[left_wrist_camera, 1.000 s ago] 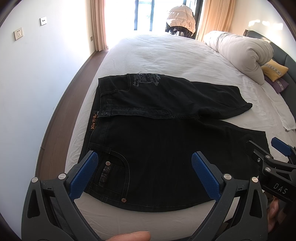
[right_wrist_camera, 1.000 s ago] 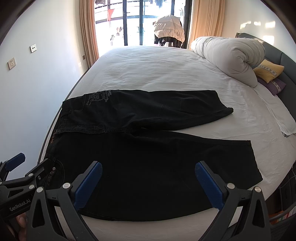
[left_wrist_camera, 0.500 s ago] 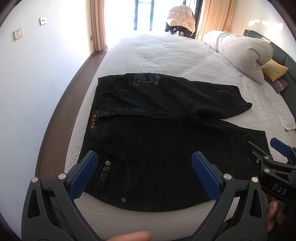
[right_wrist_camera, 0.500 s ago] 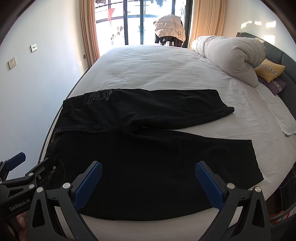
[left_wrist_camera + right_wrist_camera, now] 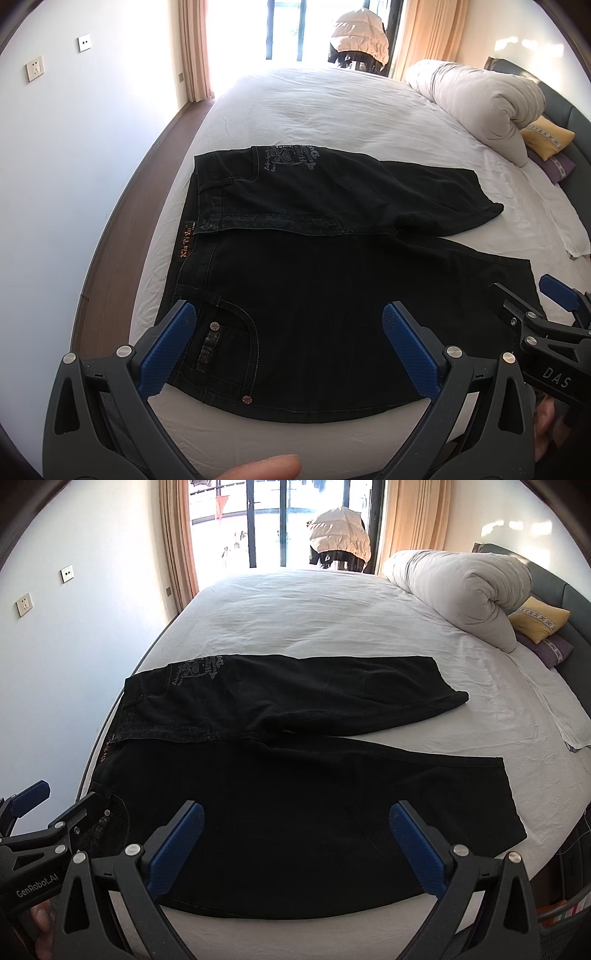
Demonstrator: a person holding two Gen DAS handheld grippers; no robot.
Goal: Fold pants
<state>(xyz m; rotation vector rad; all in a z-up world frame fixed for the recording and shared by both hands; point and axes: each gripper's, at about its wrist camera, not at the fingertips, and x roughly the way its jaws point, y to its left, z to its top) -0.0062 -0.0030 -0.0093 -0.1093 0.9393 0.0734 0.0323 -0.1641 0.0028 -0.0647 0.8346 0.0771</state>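
Black pants (image 5: pixel 314 295) (image 5: pixel 295 794) lie flat on the white bed (image 5: pixel 314 110), waistband to the left, legs spread out to the right. The far half is turned over, showing a printed back pocket. My left gripper (image 5: pixel 288 343) hovers open above the near waist and its front pocket. My right gripper (image 5: pixel 295 842) hangs open over the near leg, above its front edge. Neither touches the cloth. Each gripper shows at the other view's edge.
A rolled white duvet (image 5: pixel 454 590) lies at the far right by a yellow cushion (image 5: pixel 539 618) and a purple one. A white towel (image 5: pixel 561 716) lies at the bed's right edge. Wall and wood floor run along the left. A chair with a jacket (image 5: pixel 340 535) stands by the window.
Both grippers have crept slightly forward and stay open. The pants have not moved.
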